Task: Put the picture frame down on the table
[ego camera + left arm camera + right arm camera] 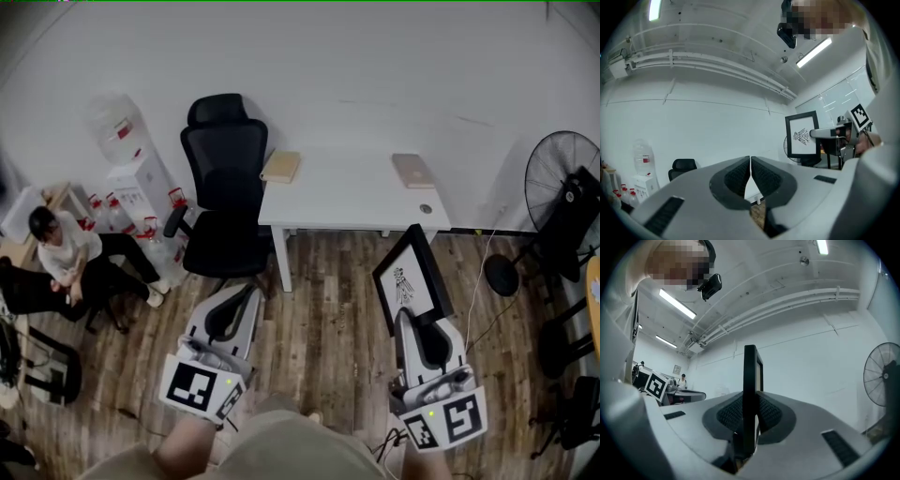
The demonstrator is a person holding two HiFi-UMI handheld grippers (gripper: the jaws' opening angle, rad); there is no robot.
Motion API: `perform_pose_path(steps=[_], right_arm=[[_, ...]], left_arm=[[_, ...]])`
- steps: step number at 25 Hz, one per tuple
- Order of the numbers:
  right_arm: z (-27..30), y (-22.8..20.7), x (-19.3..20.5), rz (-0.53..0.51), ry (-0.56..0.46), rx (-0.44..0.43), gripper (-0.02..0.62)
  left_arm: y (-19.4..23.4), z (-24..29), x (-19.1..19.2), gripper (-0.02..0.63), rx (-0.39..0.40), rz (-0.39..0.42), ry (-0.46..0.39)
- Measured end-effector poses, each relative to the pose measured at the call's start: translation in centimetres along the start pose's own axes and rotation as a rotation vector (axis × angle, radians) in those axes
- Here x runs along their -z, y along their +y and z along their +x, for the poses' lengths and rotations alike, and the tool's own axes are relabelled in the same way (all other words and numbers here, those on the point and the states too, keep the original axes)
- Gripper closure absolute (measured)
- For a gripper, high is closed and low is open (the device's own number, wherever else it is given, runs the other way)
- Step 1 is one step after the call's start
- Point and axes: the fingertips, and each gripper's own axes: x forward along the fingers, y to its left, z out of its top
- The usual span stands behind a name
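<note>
Picture frame: the black-rimmed picture frame with a white line drawing [410, 278] is held upright in the air over the wood-plank floor [328, 309], near the desk but not on it.
Right claw: the right claw [750, 414] is pinching the frame's lower edge, which shows edge-on between its pads.
Left claw: the left claw [750, 171] is pressed together with nothing in it.
Desk: the white rectangular desk [352, 202] stands against the wall, with a tan book [281, 167] at its left end.
Room: a black mesh office chair [225, 187] stands beside the desk.

Matt black picture frame [411, 278], smooth white table [352, 202], wood-plank floor [319, 319].
</note>
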Motion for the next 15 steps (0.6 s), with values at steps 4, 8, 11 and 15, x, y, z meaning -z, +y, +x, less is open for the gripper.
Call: perform_pose_path(steps=[4, 8, 11, 15], right_arm=[[-0.2, -0.7, 0.7, 0.026, 0.016, -0.003, 0.518], [0.2, -1.3, 1.3, 0.039, 0.020, -0.010, 0.518], [1.1, -1.7, 1.5, 0.038, 0.017, -0.003, 0.518], [2.3, -2.7, 2.3, 0.054, 0.032, 0.002, 0.518]], left_arm=[[-0.9, 0.3, 0.8, 0.578, 0.014, -0.002, 0.019], [-1.1, 1.3, 1.2, 0.578, 0.024, 0.025, 0.028], [-0.5, 2.6, 1.4, 0.578, 0.034, 0.029, 0.012], [-0.1, 4.6, 1.9, 0.578, 0.042, 0.014, 0.006]])
